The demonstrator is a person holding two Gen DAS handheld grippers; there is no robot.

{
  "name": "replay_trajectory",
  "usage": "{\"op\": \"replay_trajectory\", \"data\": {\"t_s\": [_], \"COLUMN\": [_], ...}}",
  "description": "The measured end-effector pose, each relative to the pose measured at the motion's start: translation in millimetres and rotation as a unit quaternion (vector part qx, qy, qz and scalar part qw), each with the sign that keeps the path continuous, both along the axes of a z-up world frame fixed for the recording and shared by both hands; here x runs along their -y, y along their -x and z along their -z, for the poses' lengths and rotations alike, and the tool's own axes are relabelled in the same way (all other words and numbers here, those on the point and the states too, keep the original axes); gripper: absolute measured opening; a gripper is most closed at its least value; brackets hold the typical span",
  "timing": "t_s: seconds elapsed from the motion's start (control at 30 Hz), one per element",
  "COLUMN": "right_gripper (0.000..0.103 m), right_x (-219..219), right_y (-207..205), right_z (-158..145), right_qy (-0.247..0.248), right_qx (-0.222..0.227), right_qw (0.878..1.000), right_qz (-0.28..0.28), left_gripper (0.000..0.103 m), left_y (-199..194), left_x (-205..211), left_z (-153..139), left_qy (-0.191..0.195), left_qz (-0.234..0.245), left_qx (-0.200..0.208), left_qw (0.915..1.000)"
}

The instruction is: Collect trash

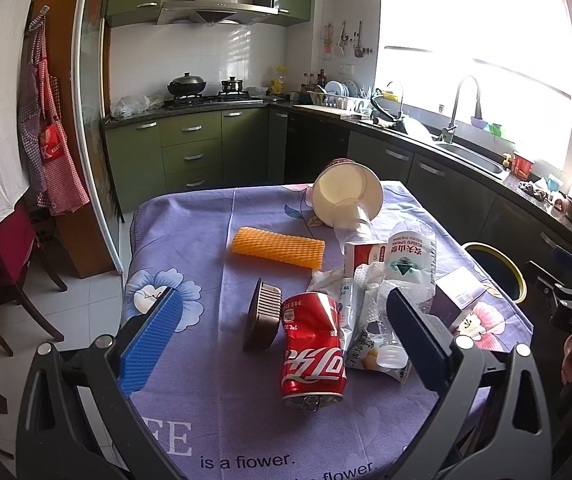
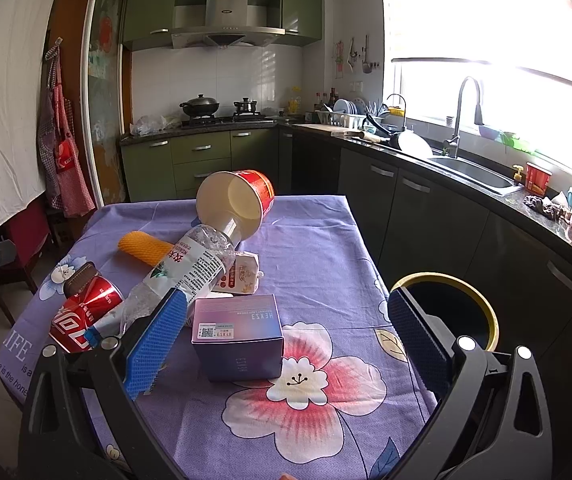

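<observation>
- My left gripper [image 1: 283, 332] has its jaws wide apart and holds nothing. The red can [image 1: 313, 350] lies on its side between the blue pads, but touches neither one.
- My right gripper [image 2: 286, 344] is wide apart too and grips nothing. The purple box [image 2: 237, 338] sits between its pads, just beside the left one.
- The trash sits in a heap on the purple tablecloth [image 2: 326, 248]. The clear bottle [image 2: 183, 270] leans over the can and hides part of it.
- A small carton [image 2: 243, 272] peeks out from behind the bottle. I cannot read it well.
- In the left view, white paper and a food packet [image 1: 366, 344] are mixed up beside the can. I cannot tell where one ends and the next starts.
- The paper bowl [image 1: 348, 196] lies tipped over at the far side. The orange foam net [image 1: 277, 248] lies flat and alone, with bare cloth around it.
- A brown ribbed tub [image 1: 263, 320] stands on edge, touching the can's left side.
- The bin [image 2: 446, 312] with the yellow rim stands off the table's right edge. My right pad covers part of it.
- The near right part of the cloth is bare, with room to move.
</observation>
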State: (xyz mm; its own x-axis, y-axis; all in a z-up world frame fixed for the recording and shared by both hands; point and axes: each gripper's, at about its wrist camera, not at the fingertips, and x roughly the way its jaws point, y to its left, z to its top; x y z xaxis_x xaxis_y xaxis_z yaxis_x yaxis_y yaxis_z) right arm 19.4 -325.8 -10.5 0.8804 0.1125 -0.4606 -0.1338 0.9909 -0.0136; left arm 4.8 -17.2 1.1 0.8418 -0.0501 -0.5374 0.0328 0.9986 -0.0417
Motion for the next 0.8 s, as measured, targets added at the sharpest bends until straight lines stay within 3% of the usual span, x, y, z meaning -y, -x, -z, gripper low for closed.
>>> {"op": "replay_trajectory", "data": {"t_s": [0.8], "right_gripper": [0.099], "right_x": [0.4], "right_y": [-0.3], "right_z": [0.6], "right_qy": [0.0], "right_qx": [-0.001], "right_qw": [1.0], "right_qz": [-0.001], "left_gripper": [0.097], "left_y": [-0.4], "left_x": [2.4], "left_z": [1.8], "left_qy": [-0.002], "left_qz": [0.003], "left_qx": [-0.002], "left_qw": [1.0]}}
